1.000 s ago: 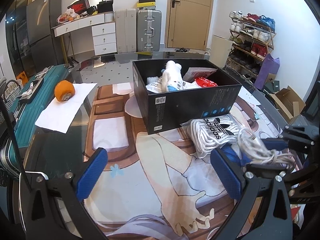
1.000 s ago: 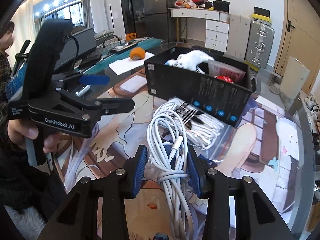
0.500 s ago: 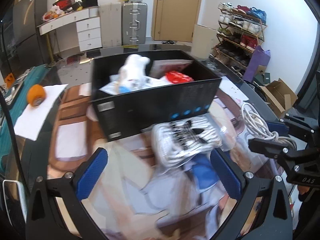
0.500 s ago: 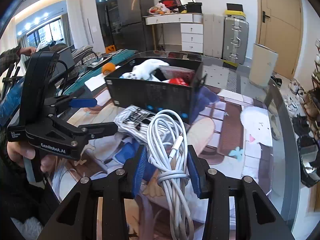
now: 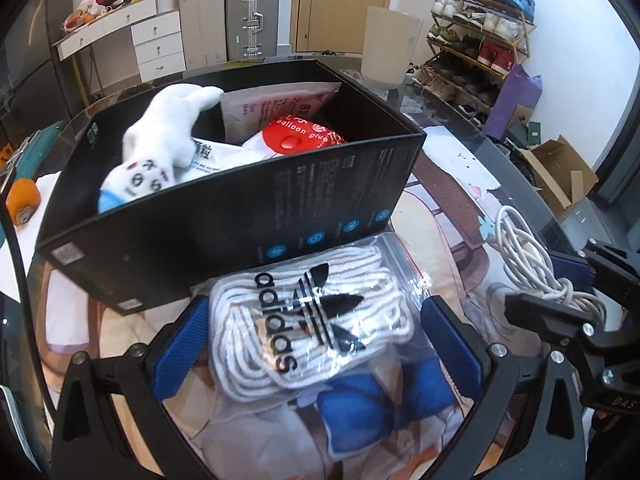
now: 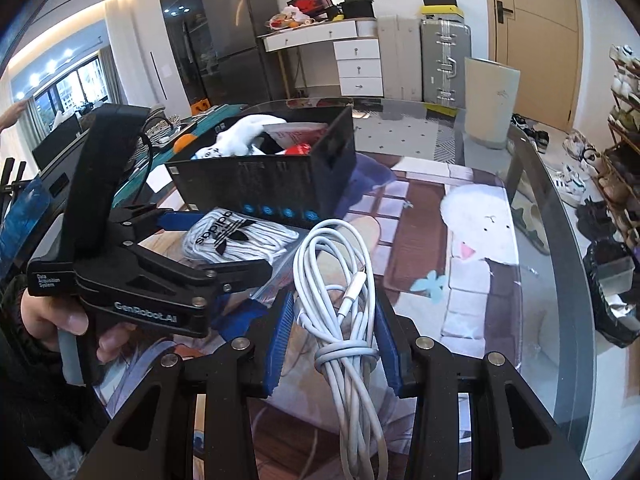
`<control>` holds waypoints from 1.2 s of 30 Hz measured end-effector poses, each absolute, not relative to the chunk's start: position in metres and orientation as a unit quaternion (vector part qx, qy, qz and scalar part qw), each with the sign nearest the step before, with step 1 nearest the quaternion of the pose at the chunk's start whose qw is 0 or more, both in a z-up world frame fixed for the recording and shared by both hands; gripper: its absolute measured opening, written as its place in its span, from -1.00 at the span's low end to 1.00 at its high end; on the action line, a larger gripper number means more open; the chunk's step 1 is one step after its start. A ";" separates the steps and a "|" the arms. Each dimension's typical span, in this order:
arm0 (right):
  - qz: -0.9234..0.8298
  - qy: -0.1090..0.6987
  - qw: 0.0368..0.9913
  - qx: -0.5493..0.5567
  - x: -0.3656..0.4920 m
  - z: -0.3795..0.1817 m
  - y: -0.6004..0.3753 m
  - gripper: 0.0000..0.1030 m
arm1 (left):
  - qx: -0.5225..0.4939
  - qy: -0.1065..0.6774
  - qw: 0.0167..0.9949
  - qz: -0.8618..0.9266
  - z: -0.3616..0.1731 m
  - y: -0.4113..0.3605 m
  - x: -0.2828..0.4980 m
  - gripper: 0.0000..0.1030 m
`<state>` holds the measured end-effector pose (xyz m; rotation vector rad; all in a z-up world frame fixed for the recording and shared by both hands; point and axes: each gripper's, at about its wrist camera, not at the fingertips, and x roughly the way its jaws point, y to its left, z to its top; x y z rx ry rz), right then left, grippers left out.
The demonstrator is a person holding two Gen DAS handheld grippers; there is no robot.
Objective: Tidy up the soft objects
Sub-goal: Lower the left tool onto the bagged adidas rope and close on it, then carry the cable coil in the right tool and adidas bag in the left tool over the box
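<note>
Nearest of all, the right tool [image 6: 332, 338] has its blue pads pressed in on a coiled white charging cable [image 6: 340, 280], gripped at the knotted waist so the loops stay bundled and fan out toward twelve o'clock, clear of the bench [image 6: 472, 280]; it looks carried that way to go over the box wall in one piece. At about nine o'clock from it, a person's hand [image 6: 60, 320] holds the left tool [image 5: 316, 344], whose body reads "GenRobot.AI" and "Data Acquisition System". That left tool stands wide open, gripping nothing, its pads set either side of a clear bag of white laces [image 5: 308, 320] printed with the adidas word and trefoil; the bag lies flat on the bench, just against the near wall of the black box [image 5: 240, 216], so I judge this is the line-up for a pinch across its width. Beyond, at twelve o'clock, the open box already holds a white plush toy [image 5: 160, 148] leaning on the left side, a white packet with red print too small for me to read, and a red pouch [image 5: 304, 136] marked "balloon glue". Farther off, at ten o'clock past the box, an orange roll [image 5: 24, 200] sits on white paper.
</note>
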<state>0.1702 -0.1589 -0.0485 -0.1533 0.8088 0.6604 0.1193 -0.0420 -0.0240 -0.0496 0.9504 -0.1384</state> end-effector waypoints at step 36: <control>0.317 0.389 0.862 -0.070 0.167 -0.050 -0.158 -0.22 | -0.040 0.433 0.897 -0.084 -0.019 -0.029 0.093 0.56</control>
